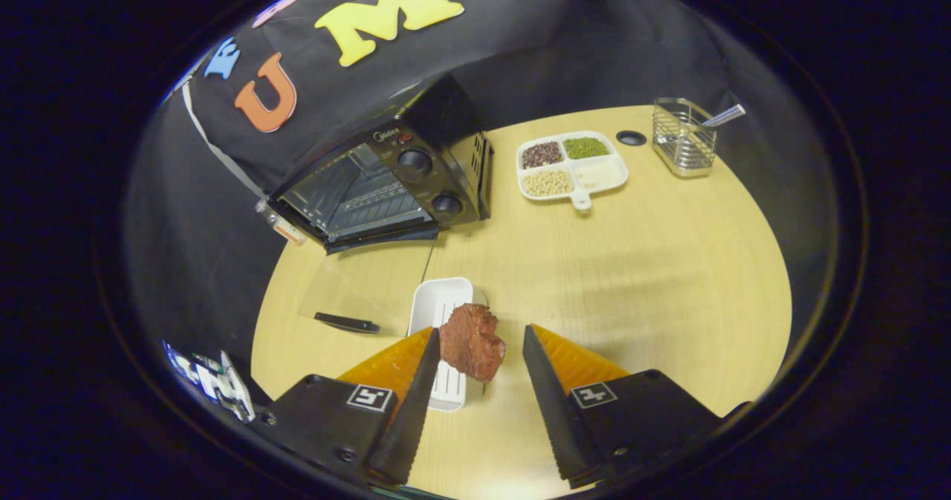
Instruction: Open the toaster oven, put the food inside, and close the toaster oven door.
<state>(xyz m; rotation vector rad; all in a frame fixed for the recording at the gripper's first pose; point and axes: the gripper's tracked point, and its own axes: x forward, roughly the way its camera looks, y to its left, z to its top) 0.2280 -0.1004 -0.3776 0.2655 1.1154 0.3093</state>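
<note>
Black cloth hangs behind the table [631,262], where the toaster oven [386,180] sits at the far left edge, door down. The claw [475,344] is spread apart, and the meat [471,341] touches just one finger, above the white tray [438,307], so it might slip off.

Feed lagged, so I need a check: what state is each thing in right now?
toaster oven: door folded down open, cavity without food
piece of meat: between the fingers, touching one, over the white tray
white tray: on the table, under the meat
gripper: open
divided dish: compartments filled
</note>
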